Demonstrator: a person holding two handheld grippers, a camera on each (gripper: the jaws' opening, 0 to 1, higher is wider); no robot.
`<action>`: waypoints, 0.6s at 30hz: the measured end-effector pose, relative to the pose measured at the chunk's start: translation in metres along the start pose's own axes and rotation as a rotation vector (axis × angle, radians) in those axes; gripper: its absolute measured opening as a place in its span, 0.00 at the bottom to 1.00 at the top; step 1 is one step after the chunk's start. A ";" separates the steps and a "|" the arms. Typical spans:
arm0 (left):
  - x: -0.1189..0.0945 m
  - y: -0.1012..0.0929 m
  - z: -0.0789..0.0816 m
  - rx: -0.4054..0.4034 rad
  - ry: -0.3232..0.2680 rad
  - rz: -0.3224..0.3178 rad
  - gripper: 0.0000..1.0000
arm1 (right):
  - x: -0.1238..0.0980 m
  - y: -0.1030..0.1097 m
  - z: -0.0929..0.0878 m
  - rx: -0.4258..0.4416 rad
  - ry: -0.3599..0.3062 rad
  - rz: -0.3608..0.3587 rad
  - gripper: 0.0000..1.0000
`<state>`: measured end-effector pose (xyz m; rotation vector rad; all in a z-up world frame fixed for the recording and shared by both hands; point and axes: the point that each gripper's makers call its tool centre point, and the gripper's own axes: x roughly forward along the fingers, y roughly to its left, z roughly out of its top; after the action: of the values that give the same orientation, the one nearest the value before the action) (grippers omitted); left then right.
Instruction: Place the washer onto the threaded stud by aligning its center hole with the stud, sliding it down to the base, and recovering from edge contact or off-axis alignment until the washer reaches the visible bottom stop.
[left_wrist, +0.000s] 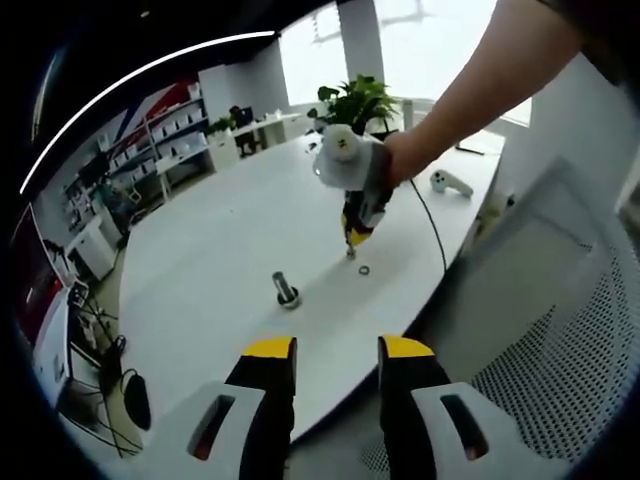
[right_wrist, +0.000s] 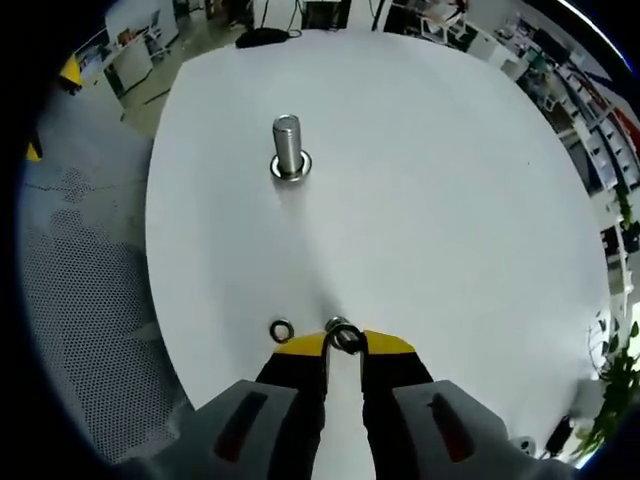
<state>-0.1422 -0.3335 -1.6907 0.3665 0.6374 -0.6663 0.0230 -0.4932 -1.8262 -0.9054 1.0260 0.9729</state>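
One washer (right_wrist: 342, 336) is pinched in the right gripper (right_wrist: 344, 344) low above the table (right_wrist: 450, 200), well apart from the stud (right_wrist: 287, 146) at 11 o'clock, so carrying, aligning and sliding remain; the left gripper (left_wrist: 337, 348) is spread.

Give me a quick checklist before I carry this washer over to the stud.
1. Small metal ring washer held between right gripper tips: ok.
2. Upright threaded steel stud stands bare above its base flange: ok.
3. White table between washer and stud free of obstacles: ok.
4. Second loose washer lies apart from the jaws: ok.
5. Washer hole level with stud axis: cannot tell.
6. Left gripper open, off the table: ok.
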 end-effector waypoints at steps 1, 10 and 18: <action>0.000 0.000 0.000 0.000 0.000 -0.001 0.30 | 0.001 -0.001 0.000 -0.001 0.004 0.002 0.14; 0.001 0.000 -0.002 -0.006 0.014 -0.007 0.30 | 0.012 0.003 -0.004 0.007 0.040 0.022 0.14; 0.002 0.000 -0.004 -0.012 0.026 -0.007 0.29 | 0.015 0.003 -0.006 0.043 0.032 0.038 0.15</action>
<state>-0.1421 -0.3324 -1.6952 0.3622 0.6675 -0.6645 0.0218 -0.4947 -1.8422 -0.8709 1.0910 0.9675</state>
